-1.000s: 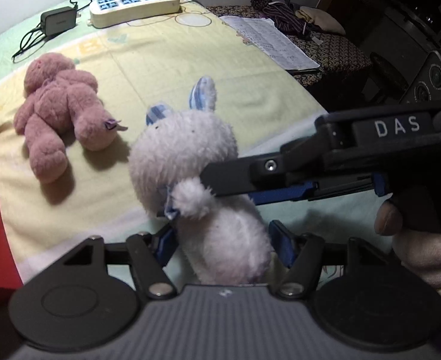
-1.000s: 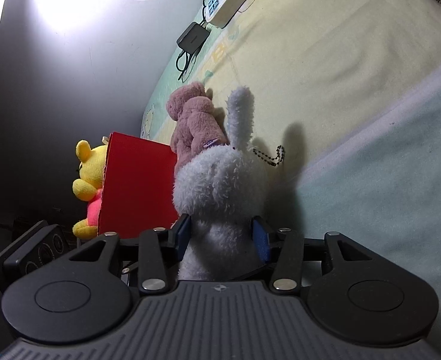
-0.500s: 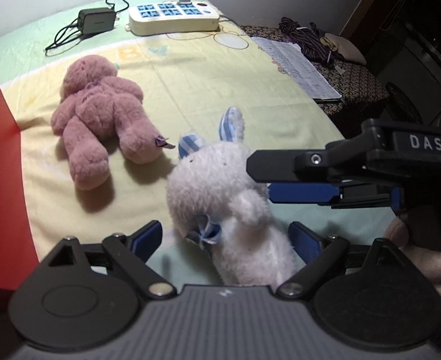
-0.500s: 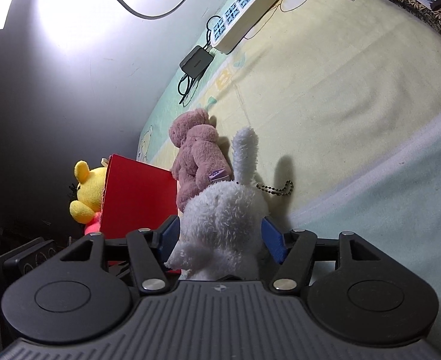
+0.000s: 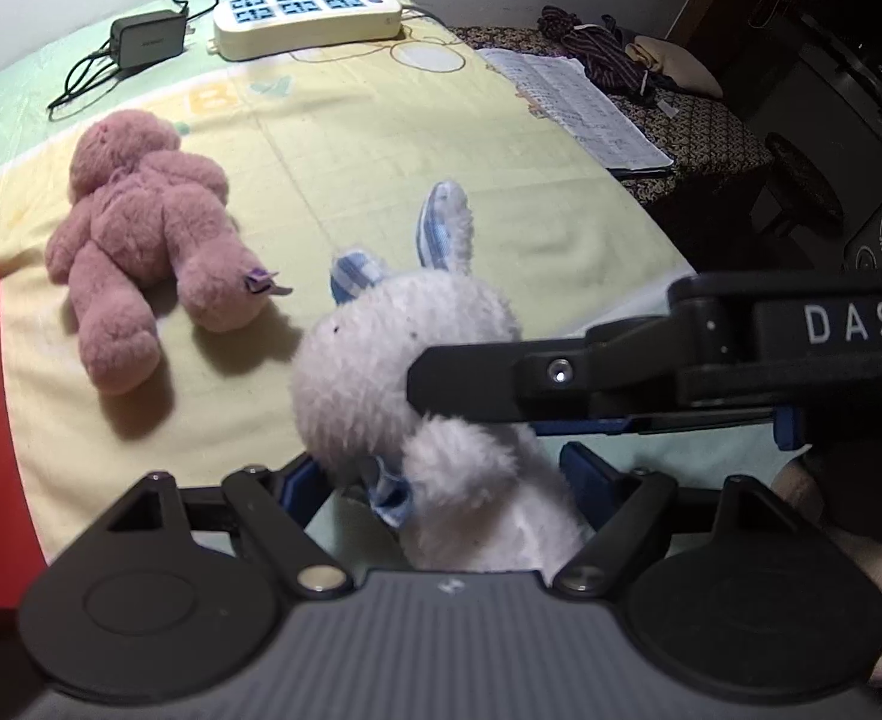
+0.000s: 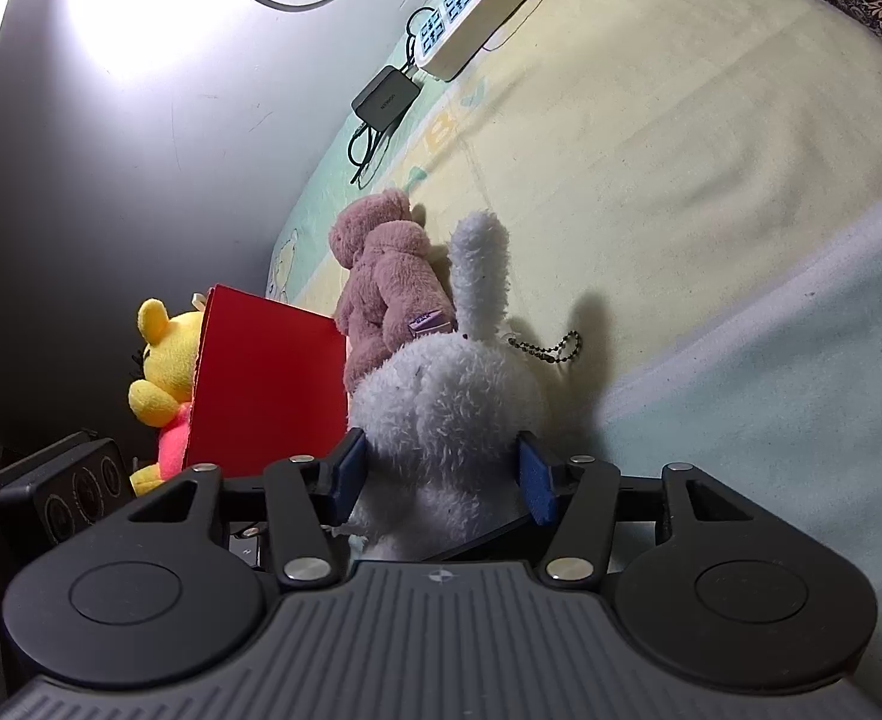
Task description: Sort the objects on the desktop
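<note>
A white plush bunny (image 5: 405, 348) with blue-striped ears stands upright on the yellow cloth. My left gripper (image 5: 444, 477) is open, with a blue pad on each side of the bunny's body. In the left wrist view a black finger (image 5: 501, 384) of the right gripper crosses the bunny's head from the right. My right gripper (image 6: 444, 474) is shut on the bunny (image 6: 447, 396), both pads pressed into its fur. A pink plush bear (image 5: 141, 240) lies on the cloth to the left, just beyond the bunny. In the right wrist view the bear (image 6: 387, 276) shows behind the bunny.
A red box (image 6: 267, 384) stands left of the bear, a yellow plush toy (image 6: 159, 360) behind it. A power strip (image 5: 306, 12) and black charger (image 5: 147, 45) lie at the far edge by the wall. Papers (image 5: 579, 108) lie far right. A hand (image 5: 861, 570) holds the right gripper.
My left gripper let go of the bunny and opened, then narrowed slightly around it. The right gripper kept its hold. The bunny shifted a little to the right of the bear.
</note>
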